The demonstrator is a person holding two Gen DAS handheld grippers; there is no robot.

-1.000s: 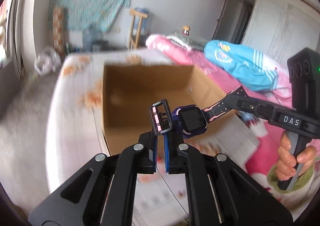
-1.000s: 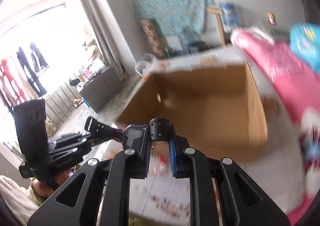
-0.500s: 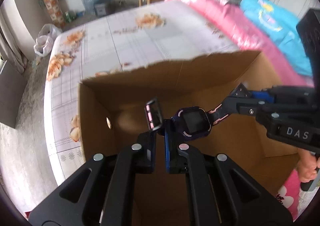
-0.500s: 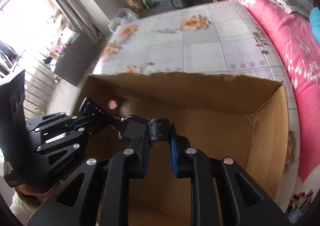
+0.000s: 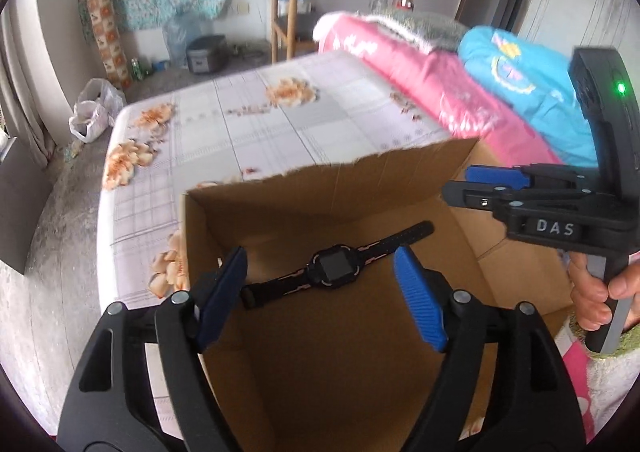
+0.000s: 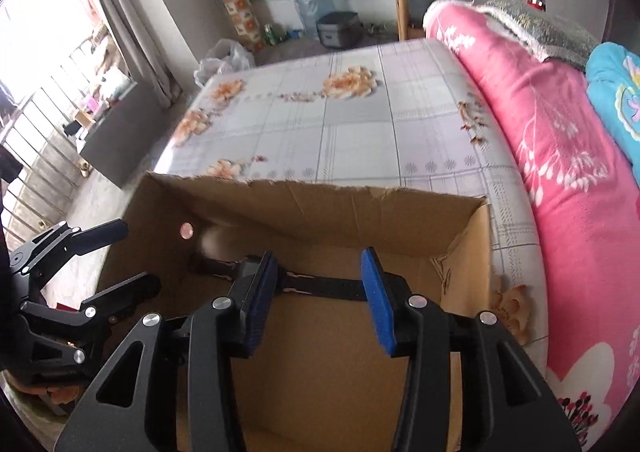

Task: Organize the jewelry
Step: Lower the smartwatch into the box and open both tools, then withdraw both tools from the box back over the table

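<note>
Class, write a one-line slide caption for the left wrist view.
Left gripper opening above a cardboard box on the bed, the watch free between its fingers.

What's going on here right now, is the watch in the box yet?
A person holds a gripper in each hand over an open cardboard box that sits on a bed. The watch, black with pink trim, is inside the box's opening, stretched out flat; whether it has landed cannot be told. The left gripper and the right gripper are both opening, and neither set of pads presses on the watch.
</note>
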